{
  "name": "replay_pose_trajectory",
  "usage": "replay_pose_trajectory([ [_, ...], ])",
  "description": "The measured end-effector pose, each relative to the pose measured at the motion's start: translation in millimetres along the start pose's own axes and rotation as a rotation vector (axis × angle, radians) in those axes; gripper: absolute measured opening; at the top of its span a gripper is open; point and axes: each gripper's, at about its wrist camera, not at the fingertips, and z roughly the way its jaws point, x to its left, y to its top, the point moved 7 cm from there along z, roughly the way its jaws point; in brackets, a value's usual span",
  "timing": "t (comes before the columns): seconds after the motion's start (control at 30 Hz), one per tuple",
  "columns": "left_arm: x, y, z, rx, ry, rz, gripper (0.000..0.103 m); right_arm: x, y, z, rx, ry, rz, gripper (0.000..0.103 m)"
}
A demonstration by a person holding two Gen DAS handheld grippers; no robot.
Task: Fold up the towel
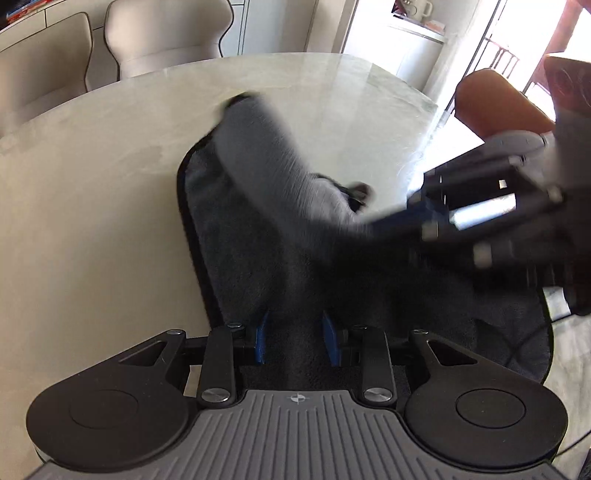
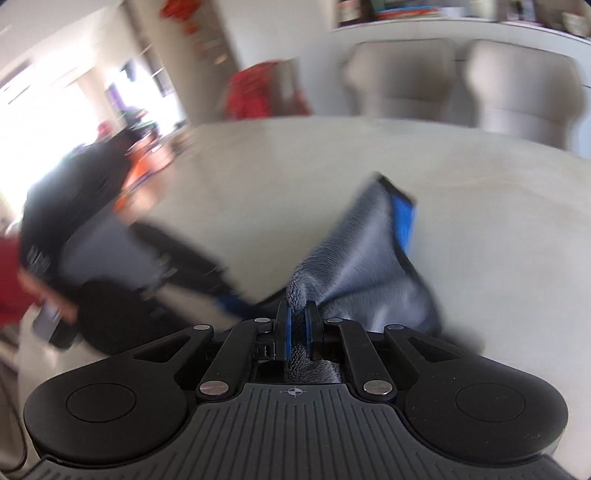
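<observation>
Looking along the left gripper [image 1: 296, 338], the left wrist view showed its blue fingers [image 1: 260, 338] parted, with dark towel pile between them and neither pad plainly pressing it, so the gripper stood open over the cloth. The towel [image 1: 258, 236], grey with a black hem, lay spread on the pale marble-look table [image 1: 92, 206], its near part under the gripper. A lighter grey fold of it [image 1: 266, 155] rose tilted away from the surface toward the far side. From the right side the right gripper [image 1: 384, 221] reached in, blurred, its tip meeting the lifted cloth. Two beige chairs [image 1: 162, 33] stood behind the table, and an orange-brown chair [image 1: 495, 99] stood near the bright window side.

From the right wrist view, the right gripper [image 2: 298, 328] had its two blue-lined fingers [image 2: 283, 332] drawn close together with a bunch of grey towel [image 2: 362, 266] pinched between them. The held cloth hung raised above the table [image 2: 498, 229], showing a blue label strip [image 2: 402, 218] near its black edge. To the left the other gripper [image 2: 177, 251] appeared only as a dark smear; its state could not be told there. Two beige chairs [image 2: 517, 85] stood beyond the table.
</observation>
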Motion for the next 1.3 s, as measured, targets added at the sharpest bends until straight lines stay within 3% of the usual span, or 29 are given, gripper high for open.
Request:
replay_pose_trajectory([
  [0.07,-0.6,-5.3,-1.8,0.003,0.013,0.028,0.032,-0.5,-8.1,-3.1,0.002,0.004,0.035,0.011],
  [0.13,-3.4,-7.0,-2.4,0.003,0.013,0.043,0.038,-4.4,-12.4,-11.0,0.005,0.025,0.075,0.020],
  [0.23,-6.8,-8.4,-2.6,0.007,0.010,0.053,0.041,-12.5,-6.9,-38.2,-0.068,0.035,0.078,0.037],
  [0.3,-8.3,-8.1,-1.4,0.009,0.015,0.064,0.042,-29.1,0.8,-51.6,-0.126,0.009,0.126,0.043],
  [0.37,-10.6,-8.4,-0.5,0.009,0.018,0.074,0.044,-53.1,6.3,-46.8,-0.116,-0.050,0.213,0.043],
  [0.5,-13.7,-10.3,-1.1,0.008,0.020,0.079,0.047,-85.3,10.9,-16.6,-0.059,-0.065,0.336,0.043],
  [0.67,-15.7,-9.8,-3.4,0.008,0.012,0.066,0.047,-89.4,7.0,10.6,-0.010,-0.082,0.383,0.043],
  [0.7,-17.0,-9.8,-3.8,0.009,0.011,0.066,0.047,-88.6,6.4,10.9,-0.021,-0.067,0.390,0.040],
  [0.8,-18.1,-9.8,-4.4,0.010,0.010,0.068,0.048,-81.6,5.1,7.4,-0.051,-0.052,0.356,0.013],
  [0.87,-18.2,-8.8,-4.6,0.011,0.010,0.065,0.048,-77.6,7.2,4.7,-0.070,-0.067,0.313,0.011],
  [1.07,-18.5,-5.0,-6.3,0.026,0.015,0.065,0.048,-87.2,19.0,-48.2,-0.175,-0.229,0.215,0.010],
  [1.3,-18.2,24.1,0.8,-0.015,0.038,0.103,0.049,-144.8,12.1,-109.9,-0.137,-0.511,0.137,0.010],
])
